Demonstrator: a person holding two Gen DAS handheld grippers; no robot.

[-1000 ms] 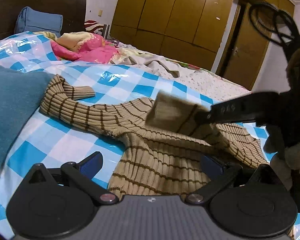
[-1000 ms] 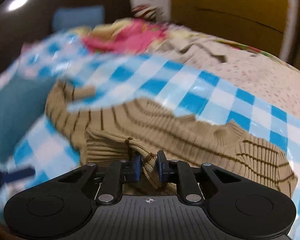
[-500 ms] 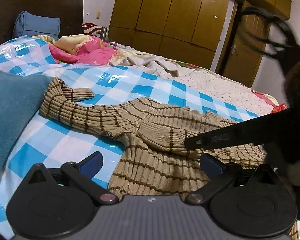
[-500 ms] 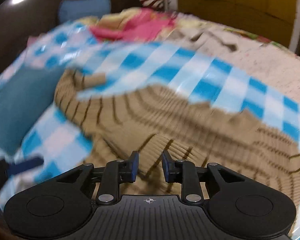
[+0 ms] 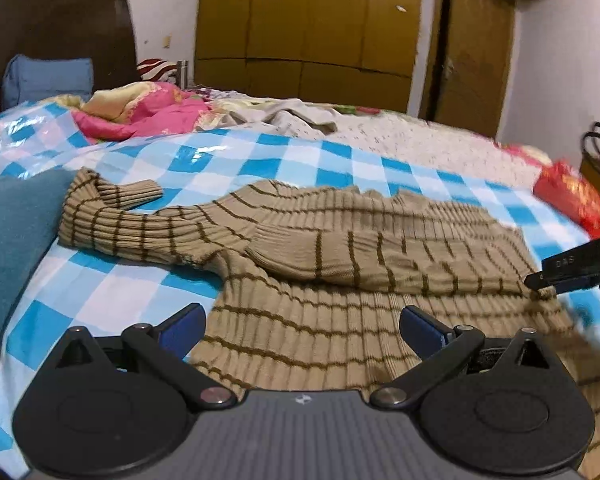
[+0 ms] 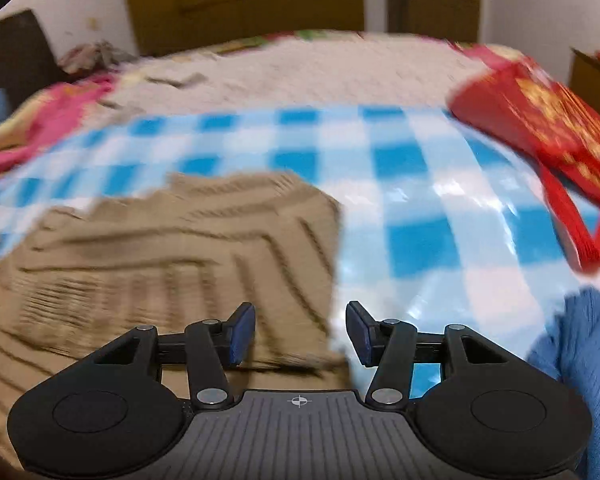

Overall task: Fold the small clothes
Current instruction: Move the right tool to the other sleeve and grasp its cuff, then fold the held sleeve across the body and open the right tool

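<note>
Left wrist view: my left gripper is spread wide, empty, over the sweater, a tan ribbed knit with thin brown stripes, flat on the glossy blue-and-white checked sheet. One sleeve lies folded across its chest. My right gripper is open at its right edge. Its finger reads "DAS".

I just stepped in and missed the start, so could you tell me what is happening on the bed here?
A person with a handheld claw in each hand is folding a tan striped sweater spread on the blue checked cover. One sleeve already lies folded across the chest; the other sleeve is stretched out to the side. The left claw hangs wide open over the hem, holding nothing. The right claw is open too, at the sweater's side edge, its view blurred by motion.
</note>
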